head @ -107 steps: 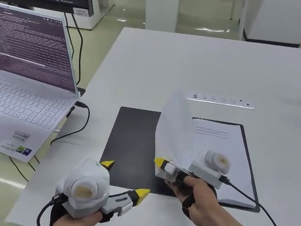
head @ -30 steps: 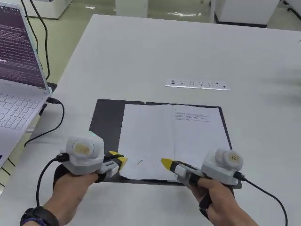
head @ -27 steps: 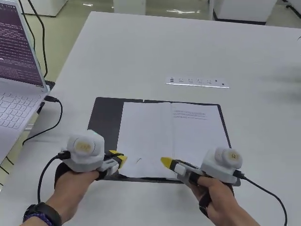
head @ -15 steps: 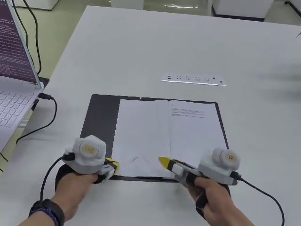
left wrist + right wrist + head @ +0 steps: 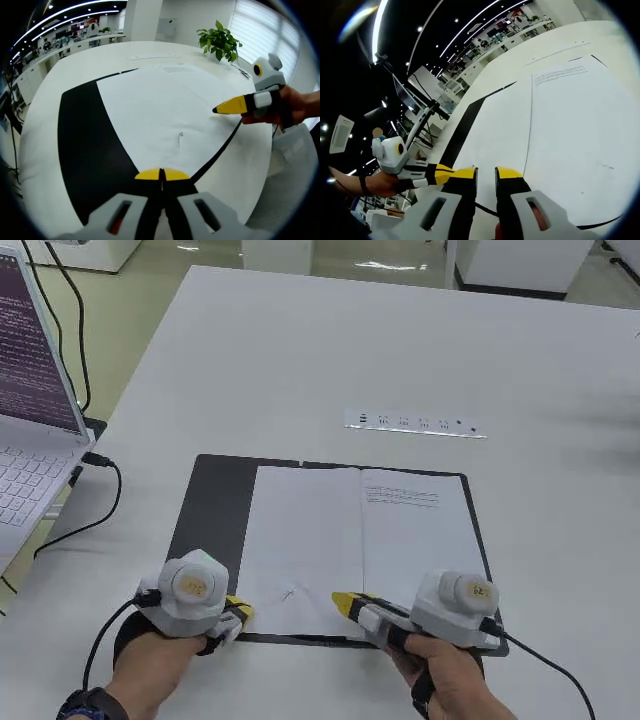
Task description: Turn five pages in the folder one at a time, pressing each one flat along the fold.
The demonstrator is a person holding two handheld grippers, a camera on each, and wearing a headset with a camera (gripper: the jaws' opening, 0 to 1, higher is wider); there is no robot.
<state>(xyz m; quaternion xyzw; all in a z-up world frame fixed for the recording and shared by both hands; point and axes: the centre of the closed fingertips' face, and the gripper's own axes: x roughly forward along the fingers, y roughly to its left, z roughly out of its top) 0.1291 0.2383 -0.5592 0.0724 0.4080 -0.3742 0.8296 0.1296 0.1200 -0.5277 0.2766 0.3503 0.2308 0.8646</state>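
white paper sheet [image 5: 300, 540], raised earlier, now flat in black open folder [image 5: 215, 510]. left tool [image 5: 238, 608] together; right tool [image 5: 343, 600] barely apart, empty. fold press due.

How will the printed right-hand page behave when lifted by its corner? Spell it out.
The page looks like thin paper lying flat, so it will probably flop and curl when lifted. It seems held along the fold, so it should swing over, not slide free.
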